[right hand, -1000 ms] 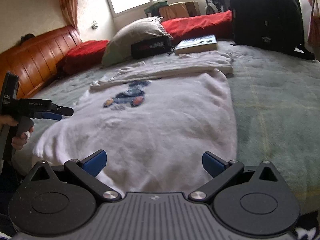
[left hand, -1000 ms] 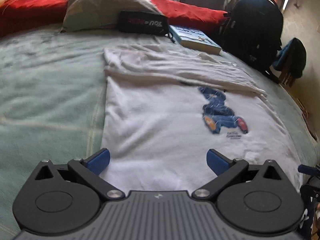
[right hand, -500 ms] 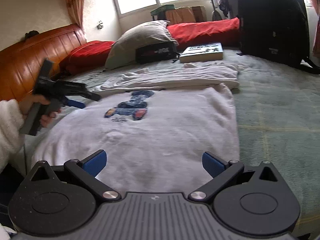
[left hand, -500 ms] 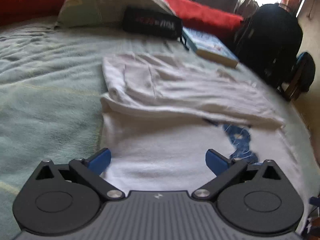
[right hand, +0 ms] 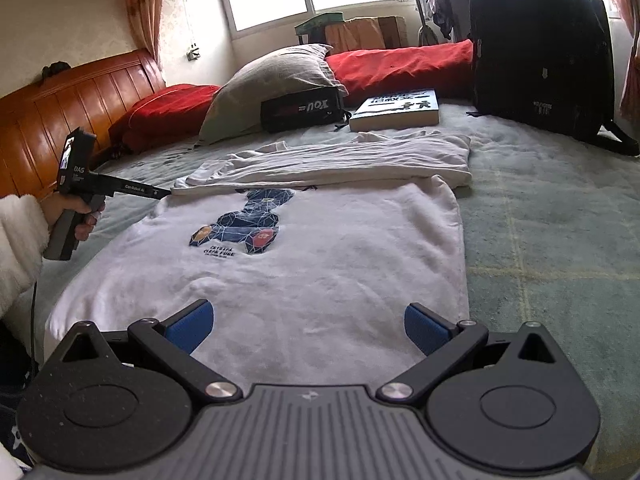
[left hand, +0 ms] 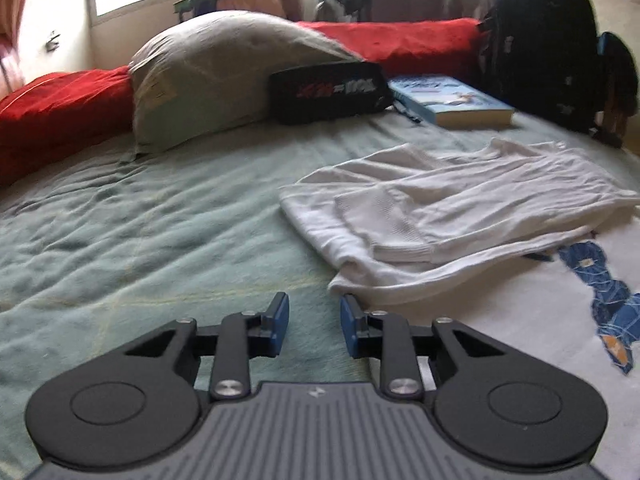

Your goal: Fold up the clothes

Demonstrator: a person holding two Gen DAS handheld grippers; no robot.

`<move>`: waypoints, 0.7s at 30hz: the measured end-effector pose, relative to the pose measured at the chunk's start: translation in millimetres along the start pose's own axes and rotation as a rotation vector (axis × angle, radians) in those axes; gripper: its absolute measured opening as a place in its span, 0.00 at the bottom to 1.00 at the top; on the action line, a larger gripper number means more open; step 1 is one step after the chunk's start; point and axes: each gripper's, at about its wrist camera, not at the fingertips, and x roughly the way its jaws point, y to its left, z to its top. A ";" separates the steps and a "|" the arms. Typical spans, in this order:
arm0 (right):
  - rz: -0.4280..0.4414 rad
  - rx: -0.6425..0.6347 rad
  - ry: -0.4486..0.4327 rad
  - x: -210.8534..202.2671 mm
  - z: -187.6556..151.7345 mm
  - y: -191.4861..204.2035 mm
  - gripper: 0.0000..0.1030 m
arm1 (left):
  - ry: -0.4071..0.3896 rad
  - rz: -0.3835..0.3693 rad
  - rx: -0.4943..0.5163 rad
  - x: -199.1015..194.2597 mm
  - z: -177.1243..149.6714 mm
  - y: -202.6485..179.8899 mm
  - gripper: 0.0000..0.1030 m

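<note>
A white sweatshirt [right hand: 320, 264] with a blue bear print [right hand: 248, 224] lies flat on the green bed, its sleeves folded across the upper part [right hand: 340, 160]. My left gripper [left hand: 314, 326] is at the left corner of that fold [left hand: 360, 280], jaws narrowed to a small gap with nothing between them. It also shows in the right wrist view [right hand: 166, 192], its tip touching the fold's left end. My right gripper [right hand: 308, 326] is wide open and empty, just above the hem near me.
A grey pillow [right hand: 272, 84], a black pouch [right hand: 300, 110], a book [right hand: 396, 110] and a black backpack [right hand: 540, 48] sit at the far side of the bed. Red cushions [right hand: 400, 64] line the back. A wooden headboard [right hand: 60, 112] is on the left.
My left gripper has moved forward and left to the fold's corner and its jaws have narrowed from wide open. My right gripper has stayed near the hem, open.
</note>
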 end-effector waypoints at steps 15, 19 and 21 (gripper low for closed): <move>0.093 -0.140 0.021 8.7 20.6 45.0 1.00 | -0.052 -0.124 0.121 5.1 -0.1 -9.0 0.08; 0.084 -0.155 0.029 9.1 18.3 47.7 1.00 | -0.074 -0.090 0.038 -10.3 -8.9 -2.3 0.07; 0.086 -0.136 0.032 9.3 17.3 44.8 1.00 | -0.033 -0.042 0.015 -8.1 -13.9 3.6 0.00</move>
